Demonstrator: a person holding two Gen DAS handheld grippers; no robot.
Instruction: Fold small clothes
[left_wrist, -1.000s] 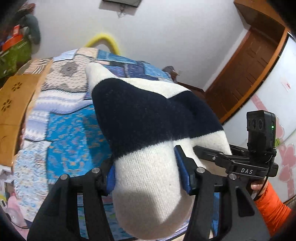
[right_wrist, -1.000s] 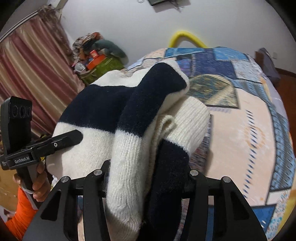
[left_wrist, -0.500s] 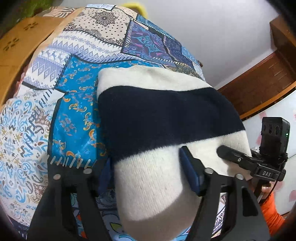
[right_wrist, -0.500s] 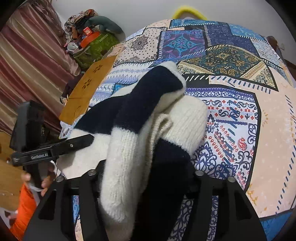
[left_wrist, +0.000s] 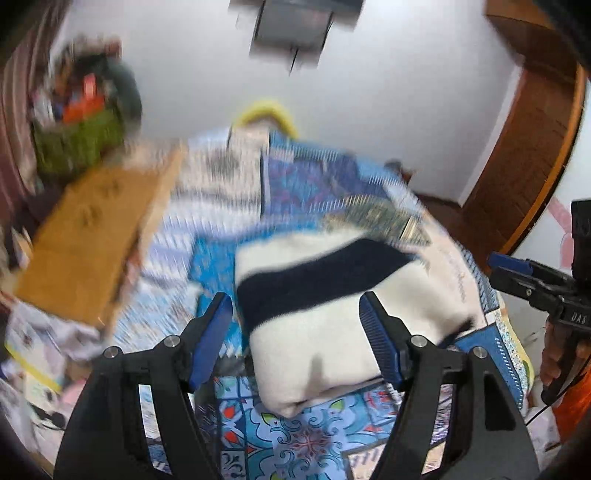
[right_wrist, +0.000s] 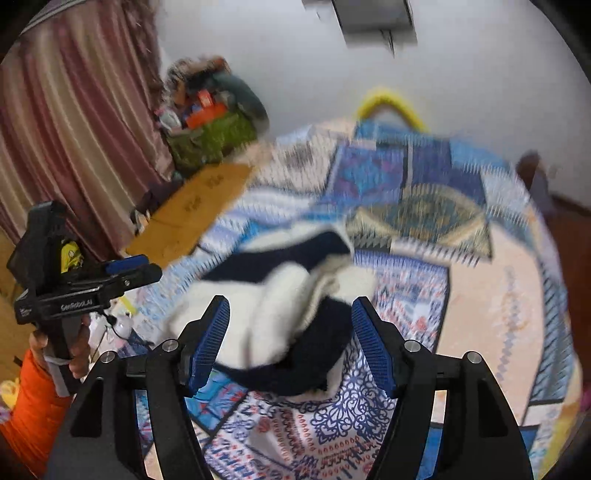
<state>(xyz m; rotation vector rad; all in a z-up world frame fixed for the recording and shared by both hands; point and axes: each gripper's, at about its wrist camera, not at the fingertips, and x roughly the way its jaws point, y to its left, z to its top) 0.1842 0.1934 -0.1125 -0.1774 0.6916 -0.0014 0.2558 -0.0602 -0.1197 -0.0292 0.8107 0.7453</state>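
— Both grippers let go of the striped sweater (left_wrist: 317, 291); it lies folded on the bed (left_wrist: 303, 439).
— Left gripper (left_wrist: 295, 336)?
— Wide, empty.
— Right gripper (right_wrist: 290, 339)?
— Opening, pads clear of the sweater, bare quilt all around.

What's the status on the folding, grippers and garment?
Left gripper open; right gripper opening, pads off the cloth. Striped sweater folded, lying on the bedspread. Nothing in the way.
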